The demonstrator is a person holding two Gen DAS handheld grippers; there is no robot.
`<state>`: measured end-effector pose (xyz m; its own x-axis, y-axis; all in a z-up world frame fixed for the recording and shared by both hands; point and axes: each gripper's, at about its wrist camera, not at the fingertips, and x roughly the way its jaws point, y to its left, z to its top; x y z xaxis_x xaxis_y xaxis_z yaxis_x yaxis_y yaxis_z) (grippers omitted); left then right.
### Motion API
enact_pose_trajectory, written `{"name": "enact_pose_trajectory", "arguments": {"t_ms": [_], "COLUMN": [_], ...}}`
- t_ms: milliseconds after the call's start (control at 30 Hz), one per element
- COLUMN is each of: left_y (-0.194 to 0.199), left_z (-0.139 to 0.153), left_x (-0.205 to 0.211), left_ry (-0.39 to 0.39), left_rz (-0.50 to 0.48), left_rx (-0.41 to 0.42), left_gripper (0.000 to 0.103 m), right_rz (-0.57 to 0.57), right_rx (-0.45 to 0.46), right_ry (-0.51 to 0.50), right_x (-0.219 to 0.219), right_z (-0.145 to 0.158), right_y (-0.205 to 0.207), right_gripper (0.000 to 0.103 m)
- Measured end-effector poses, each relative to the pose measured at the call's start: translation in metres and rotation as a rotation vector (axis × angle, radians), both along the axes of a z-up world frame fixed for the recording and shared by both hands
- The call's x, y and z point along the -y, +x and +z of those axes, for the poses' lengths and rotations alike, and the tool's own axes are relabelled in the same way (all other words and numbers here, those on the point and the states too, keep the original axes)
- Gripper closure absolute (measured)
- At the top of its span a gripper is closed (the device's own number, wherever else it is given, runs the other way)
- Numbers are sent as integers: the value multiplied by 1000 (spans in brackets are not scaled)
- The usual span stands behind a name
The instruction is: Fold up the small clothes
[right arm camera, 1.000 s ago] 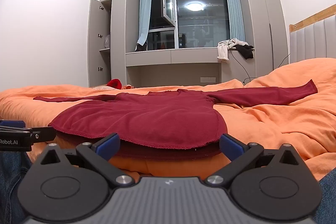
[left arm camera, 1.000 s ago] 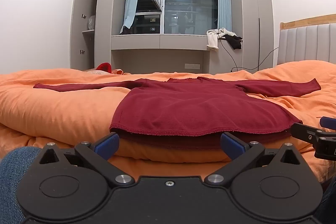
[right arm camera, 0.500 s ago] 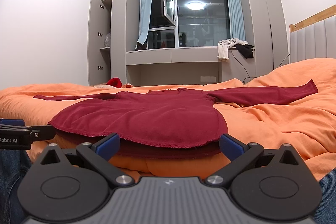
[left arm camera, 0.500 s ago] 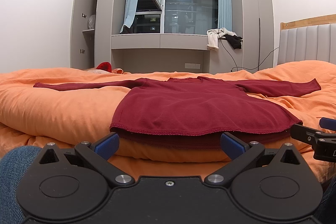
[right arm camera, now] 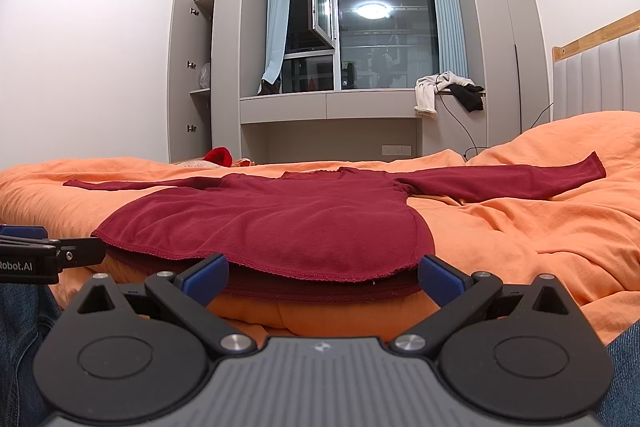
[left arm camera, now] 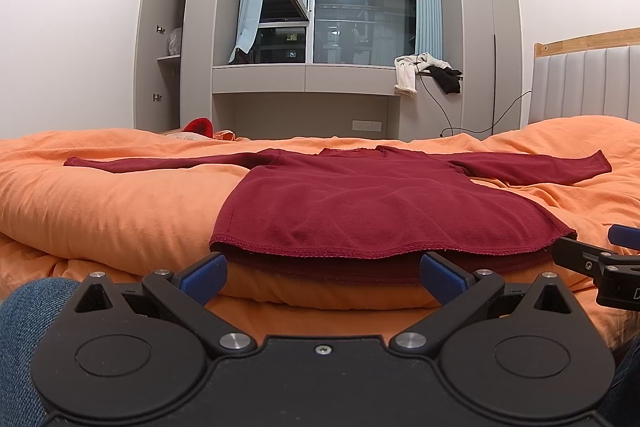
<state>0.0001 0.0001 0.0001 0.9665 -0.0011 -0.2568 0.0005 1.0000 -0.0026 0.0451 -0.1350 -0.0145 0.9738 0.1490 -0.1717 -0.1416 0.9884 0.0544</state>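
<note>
A dark red long-sleeved top (left arm camera: pixel 360 203) (right arm camera: pixel 280 219) lies flat on the orange duvet (left arm camera: pixel 100 211), both sleeves spread out sideways and its hem toward me. My left gripper (left arm camera: pixel 322 273) is open just short of the hem, blue pads wide apart, nothing between them. My right gripper (right arm camera: pixel 322 273) is open too, at the hem's right half, also holding nothing. In the left wrist view the right gripper's fingers (left arm camera: pixel 592 259) show at the right edge; in the right wrist view the left gripper's fingers (right arm camera: pixel 52 255) show at the left edge.
The bed's padded headboard (left arm camera: pixel 588 83) rises on the right. Behind the bed are a window bench with clothes (left arm camera: pixel 424 75) piled on it, an open cupboard (left arm camera: pixel 160 43) and a red item (left arm camera: pixel 198 127). Denim-clad knees (left arm camera: pixel 24 307) sit below the grippers.
</note>
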Motion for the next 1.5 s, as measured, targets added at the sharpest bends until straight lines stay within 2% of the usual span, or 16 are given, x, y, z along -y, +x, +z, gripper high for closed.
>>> {"name": "enact_pose_trajectory", "arguments": {"t_ms": [1100, 1500], "left_y": [0, -1], "left_z": [0, 0], "left_x": [0, 0], "left_ry": [-5, -5], "left_rz": [1, 2], "left_rx": [1, -2], "left_gripper": [0, 1], "right_rz": [-1, -7], "right_rx": [-4, -12], "right_ry": [-4, -1], "right_x": [-5, -8], "right_z": [2, -5], "right_y": [1, 5], "right_gripper": [0, 0]}}
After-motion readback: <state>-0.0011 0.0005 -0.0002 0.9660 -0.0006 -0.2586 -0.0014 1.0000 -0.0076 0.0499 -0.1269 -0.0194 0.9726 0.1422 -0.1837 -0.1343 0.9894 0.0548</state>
